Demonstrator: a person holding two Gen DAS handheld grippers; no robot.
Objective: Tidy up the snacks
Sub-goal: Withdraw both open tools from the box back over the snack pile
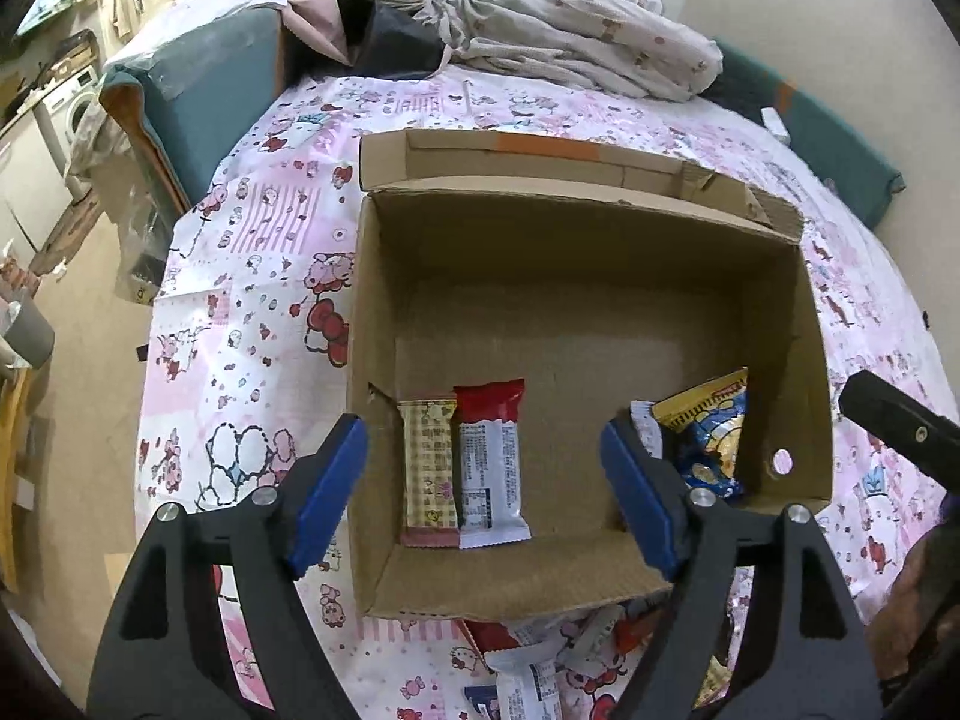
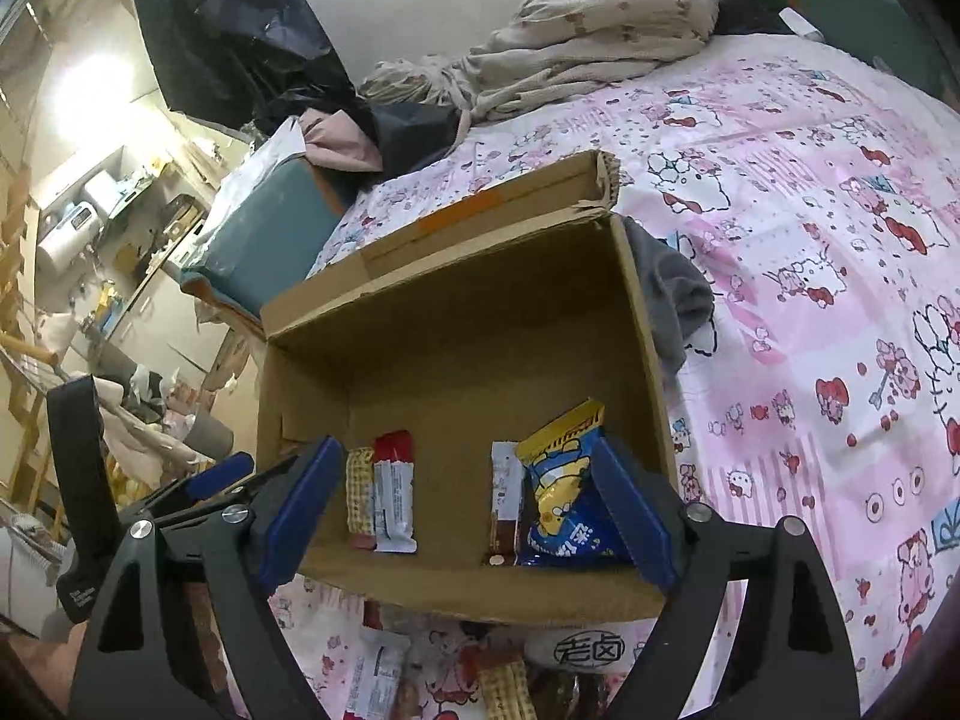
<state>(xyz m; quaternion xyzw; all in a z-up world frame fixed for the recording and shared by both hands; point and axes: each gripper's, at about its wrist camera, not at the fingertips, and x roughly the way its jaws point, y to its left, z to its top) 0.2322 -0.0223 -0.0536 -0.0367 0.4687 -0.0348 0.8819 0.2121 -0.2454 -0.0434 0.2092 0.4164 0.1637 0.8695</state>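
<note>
Snacks in thin foil and plastic wrappers lie flat on the floor of an open brown cardboard box (image 1: 576, 312) that sits on a bed. Against the near wall, at the left, a beige checked bar (image 1: 427, 468) and a red-and-white wrapped bar (image 1: 491, 462) lie side by side, touching. At the right, a blue-and-yellow cartoon snack bag (image 2: 564, 492) leans beside a slim brown-and-white bar (image 2: 505, 498).

More wrapped snacks (image 2: 420, 672) wait loose on the bed just in front of the box, partly hidden by its near wall.

These packets look light, soft and crinkly, probably slippery and easy to crush; a pinch across a bar's narrow middle, or on the bag's sealed edge, seems the safest hold.

Left gripper (image 1: 480, 492) hovers over the two left bars, its blue-padded jaws released wide and holding nothing. Right gripper (image 2: 468, 510) hovers over the box's near edge, jaws likewise spread and empty, with the bag between them but not pressed.

Pink cartoon-print bedsheet (image 2: 810, 252) covers the bed, and a crumpled pale quilt (image 1: 576, 42) is heaped at its far end.
</note>
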